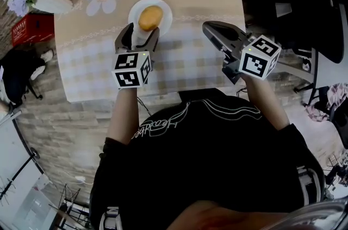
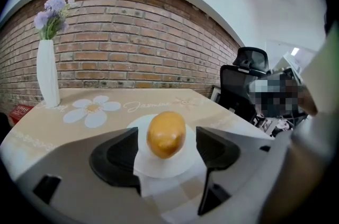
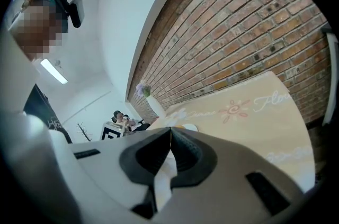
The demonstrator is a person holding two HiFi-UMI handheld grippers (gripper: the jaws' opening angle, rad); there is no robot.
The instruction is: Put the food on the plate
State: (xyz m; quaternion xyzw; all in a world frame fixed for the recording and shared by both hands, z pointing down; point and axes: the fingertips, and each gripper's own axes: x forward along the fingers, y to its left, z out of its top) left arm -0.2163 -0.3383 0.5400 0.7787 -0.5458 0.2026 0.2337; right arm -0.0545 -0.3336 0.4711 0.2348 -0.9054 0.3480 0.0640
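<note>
the golden bun (image 1: 150, 17) lies on the white plate (image 1: 165, 14) on the tablecloth (image 1: 190, 63), toward the table's far side. the left gripper (image 1: 140, 33) hangs over the plate's near edge with its jaws wide apart, one on each side of the bun and neither touching it. the right gripper (image 1: 211, 29) hovers to the plate's right, jaws pressed together on nothing. a white vase (image 1: 52, 4) of purple flowers stands at the far left corner.

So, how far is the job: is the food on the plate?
Done: the food lies on the plate. In hand: nothing; the left gripper is open, not pressing the food, and the right gripper is shut and empty. Left: probably only drawing the left gripper back.
</note>
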